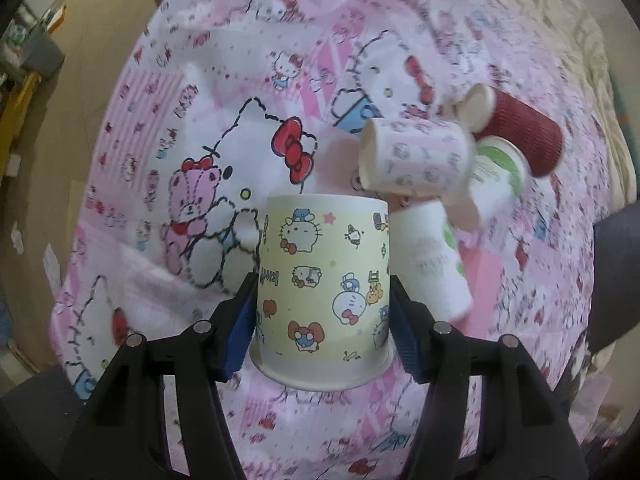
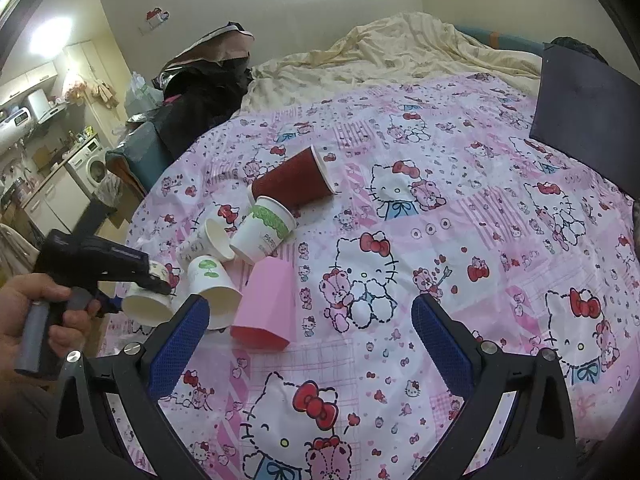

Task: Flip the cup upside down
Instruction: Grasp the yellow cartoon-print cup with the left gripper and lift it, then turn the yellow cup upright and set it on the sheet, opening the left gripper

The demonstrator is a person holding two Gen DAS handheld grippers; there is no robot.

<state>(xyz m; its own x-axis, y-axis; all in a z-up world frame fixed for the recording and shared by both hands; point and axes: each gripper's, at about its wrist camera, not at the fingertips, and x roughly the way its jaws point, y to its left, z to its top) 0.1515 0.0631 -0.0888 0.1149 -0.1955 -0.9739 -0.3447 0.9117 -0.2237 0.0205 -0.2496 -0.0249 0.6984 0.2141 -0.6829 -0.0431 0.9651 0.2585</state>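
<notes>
My left gripper (image 1: pixel 322 304) is shut on a yellow cartoon-print paper cup (image 1: pixel 322 292), held above the pink Hello Kitty sheet (image 1: pixel 200 80) with its narrow base away from me and its rim toward me. In the right wrist view the same cup (image 2: pixel 150 304) shows at the left, mouth facing the camera, in the hand-held left gripper (image 2: pixel 154 284). My right gripper (image 2: pixel 312 340) is open and empty above the sheet (image 2: pixel 440 220).
A pile of cups lies on the sheet: a dark red cup (image 2: pixel 296 180), a green-banded white cup (image 2: pixel 264 232), two more white cups (image 2: pixel 208 240) (image 2: pixel 214 288) and a pink cup (image 2: pixel 266 308). A dark board (image 2: pixel 588 116) lies far right. A rumpled cream blanket (image 2: pixel 400 48) lies behind.
</notes>
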